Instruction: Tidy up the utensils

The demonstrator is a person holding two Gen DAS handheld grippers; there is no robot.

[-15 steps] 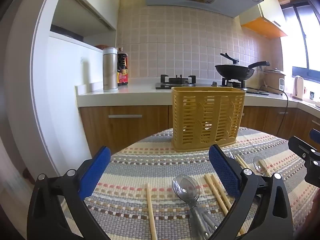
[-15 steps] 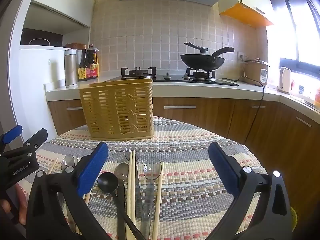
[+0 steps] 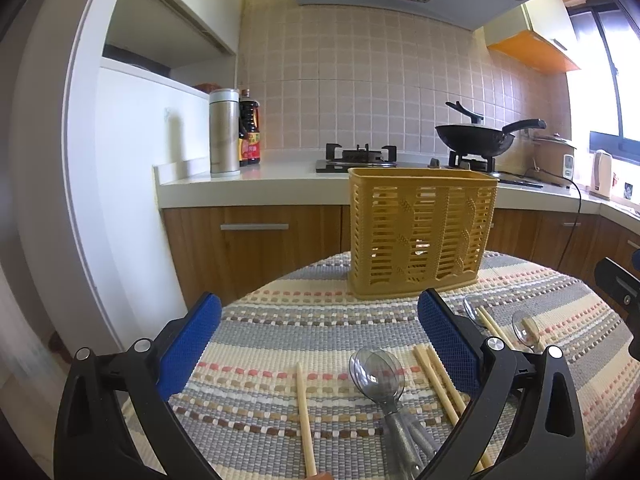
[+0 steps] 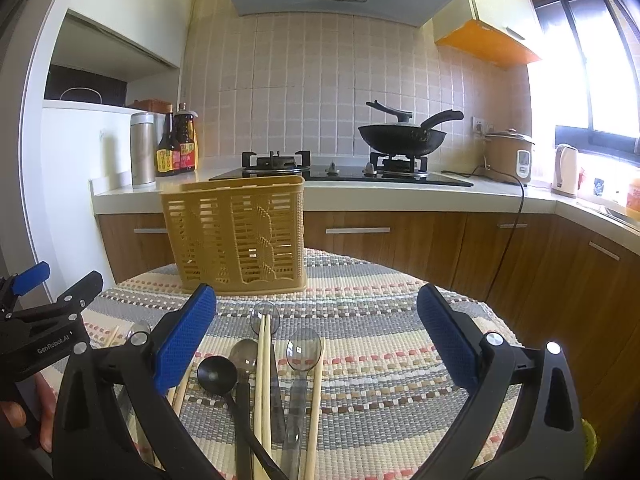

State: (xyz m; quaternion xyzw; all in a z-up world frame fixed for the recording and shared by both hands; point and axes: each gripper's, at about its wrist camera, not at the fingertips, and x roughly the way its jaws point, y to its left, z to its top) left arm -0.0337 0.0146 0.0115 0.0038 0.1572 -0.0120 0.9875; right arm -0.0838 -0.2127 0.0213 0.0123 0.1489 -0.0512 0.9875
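Right wrist view shows spoons [image 4: 240,364] and chopsticks [image 4: 262,372] lying loose, waiting for the yellow basket [image 4: 236,236]. Both claws, right gripper [image 4: 316,344] and left gripper [image 3: 320,344], are wide apart, holding nothing, ready to grab.

Bright daylight from window [image 4: 608,80], glare there; fisheye-bent, dark edges.

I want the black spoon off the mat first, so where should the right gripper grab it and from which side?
Grip the black spoon on its handle just behind the bowl, coming down from above with the right gripper, jaws across the handle. It lies flat on the mat, with chopsticks close alongside, so probably a narrow pinch.
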